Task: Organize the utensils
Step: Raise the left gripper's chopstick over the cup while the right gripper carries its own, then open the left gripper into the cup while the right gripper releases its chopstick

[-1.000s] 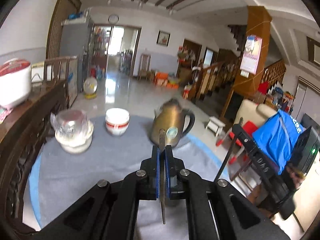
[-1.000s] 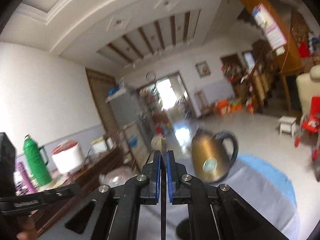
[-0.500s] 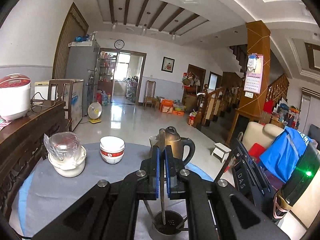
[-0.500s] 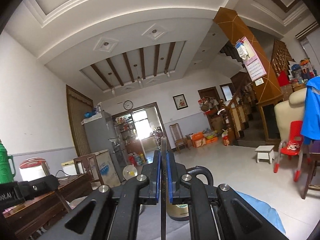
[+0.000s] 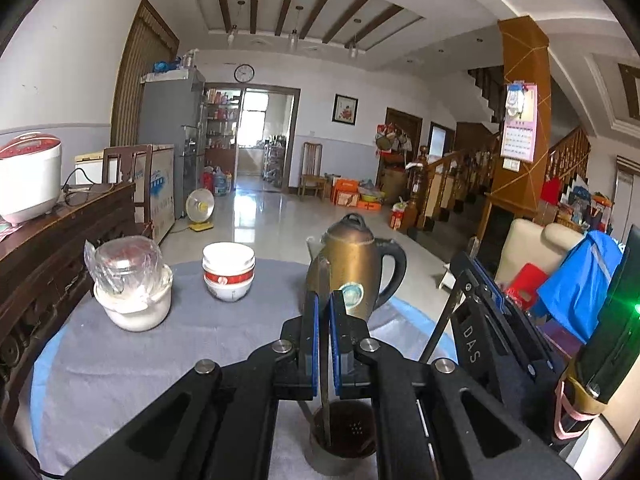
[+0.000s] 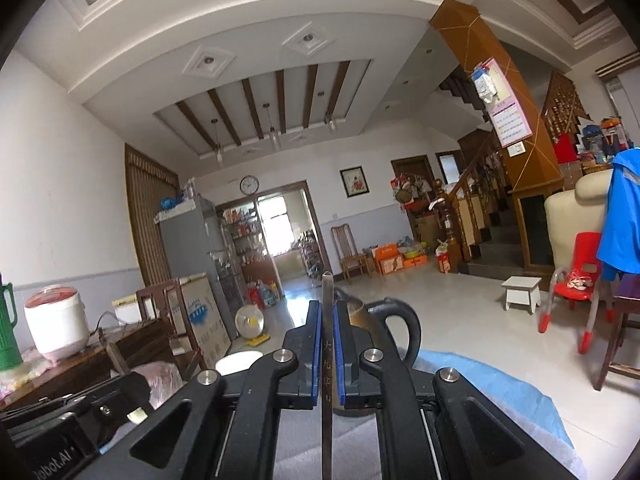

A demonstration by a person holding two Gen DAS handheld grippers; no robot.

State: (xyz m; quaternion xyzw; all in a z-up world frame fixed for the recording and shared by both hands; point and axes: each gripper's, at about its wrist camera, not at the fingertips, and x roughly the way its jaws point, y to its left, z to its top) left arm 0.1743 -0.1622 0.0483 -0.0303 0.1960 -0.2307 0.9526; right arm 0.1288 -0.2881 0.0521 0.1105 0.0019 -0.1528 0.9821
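Observation:
My left gripper point(image 5: 324, 300) is shut on a flat metal utensil point(image 5: 323, 280) held upright; its lower end reaches down into a dark metal utensil holder point(image 5: 344, 446) standing on the grey tablecloth point(image 5: 120, 360) right under the gripper. My right gripper point(image 6: 328, 308) is shut on a thin metal chopstick point(image 6: 327, 292) held upright, raised above the table. The right gripper's body shows at the right of the left wrist view point(image 5: 492, 320), with the chopstick slanting down beside it point(image 5: 442, 324).
A brass kettle point(image 5: 352, 268) stands just beyond the holder. Stacked white bowls point(image 5: 229, 270) and a plastic-wrapped bowl point(image 5: 132, 292) sit at the left. A dark wooden sideboard point(image 5: 48, 248) with a rice cooker point(image 5: 28, 178) borders the table's left side.
The left gripper has tilted up and pulled back; the holder now sits beneath it with the utensil's end inside. The right gripper has risen and tilted up, so it shows more ceiling.

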